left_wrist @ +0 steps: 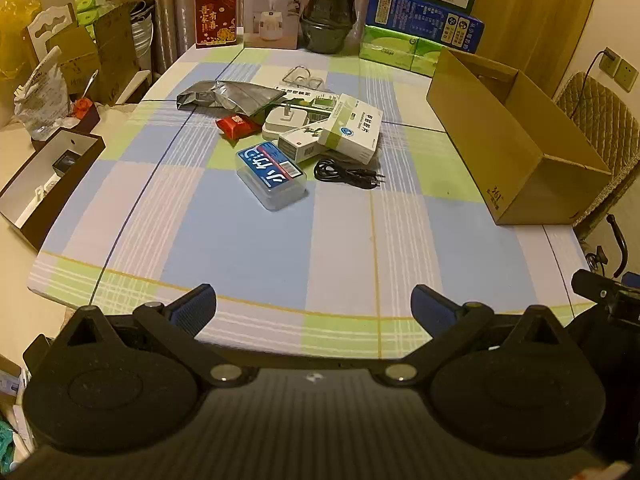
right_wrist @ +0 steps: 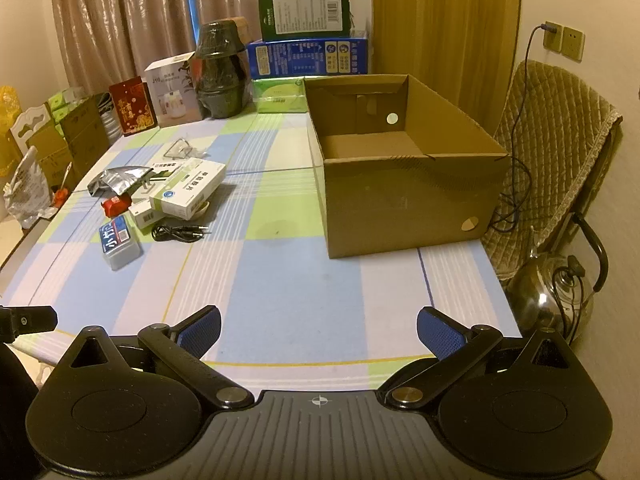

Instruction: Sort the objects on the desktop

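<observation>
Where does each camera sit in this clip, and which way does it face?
Left wrist: on the left gripper, angled down over the near table edge at the clutter pile; its open fingers show.
Right wrist: on the right gripper, further right, facing the cardboard box and a kettle; its open fingers show.
Shared: checked tablecloth, black cable, blue-labelled case, cardboard box.

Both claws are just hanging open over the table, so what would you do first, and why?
Probably reach the left gripper toward the clear blue-labelled case: it lies nearest in the pile, apart from the rest. Both grippers are open and hold nothing, and the cardboard box is empty.
</observation>
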### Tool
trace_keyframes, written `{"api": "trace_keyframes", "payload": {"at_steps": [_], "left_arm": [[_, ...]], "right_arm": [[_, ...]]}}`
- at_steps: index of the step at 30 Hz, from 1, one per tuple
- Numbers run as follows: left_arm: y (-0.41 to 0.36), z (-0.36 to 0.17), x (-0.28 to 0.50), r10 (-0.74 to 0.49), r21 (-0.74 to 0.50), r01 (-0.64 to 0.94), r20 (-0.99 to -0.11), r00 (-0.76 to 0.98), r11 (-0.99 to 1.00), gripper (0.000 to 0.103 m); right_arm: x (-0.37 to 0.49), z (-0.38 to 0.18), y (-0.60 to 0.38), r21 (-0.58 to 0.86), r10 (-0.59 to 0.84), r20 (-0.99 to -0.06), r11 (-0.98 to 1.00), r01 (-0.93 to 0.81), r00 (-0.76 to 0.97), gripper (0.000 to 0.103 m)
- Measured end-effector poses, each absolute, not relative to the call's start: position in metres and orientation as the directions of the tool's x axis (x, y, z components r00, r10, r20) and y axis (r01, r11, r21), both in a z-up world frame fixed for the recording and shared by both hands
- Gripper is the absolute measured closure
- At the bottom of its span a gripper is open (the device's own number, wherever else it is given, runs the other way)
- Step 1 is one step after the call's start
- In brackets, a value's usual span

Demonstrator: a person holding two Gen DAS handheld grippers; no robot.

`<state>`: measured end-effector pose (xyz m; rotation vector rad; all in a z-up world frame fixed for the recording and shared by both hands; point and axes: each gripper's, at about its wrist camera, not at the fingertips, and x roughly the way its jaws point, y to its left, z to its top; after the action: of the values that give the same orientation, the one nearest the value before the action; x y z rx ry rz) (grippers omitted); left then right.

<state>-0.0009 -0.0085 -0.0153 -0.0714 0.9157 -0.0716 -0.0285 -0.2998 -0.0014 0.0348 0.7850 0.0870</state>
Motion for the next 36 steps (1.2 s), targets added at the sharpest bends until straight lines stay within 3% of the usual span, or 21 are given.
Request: {"api": "trace_keyframes", "payload": {"at_steps": [36], "left_arm": [[-0.0118,-0.0192,0.0003,-0.108,-0.106,0.038,-0.795,0.597,0.994,0.001]], "right_arm": [[-0.0264,-0.0089,-0.2976,0.057,0.089,-0.726,0.996,-0.069,0.681,0.002]]}}
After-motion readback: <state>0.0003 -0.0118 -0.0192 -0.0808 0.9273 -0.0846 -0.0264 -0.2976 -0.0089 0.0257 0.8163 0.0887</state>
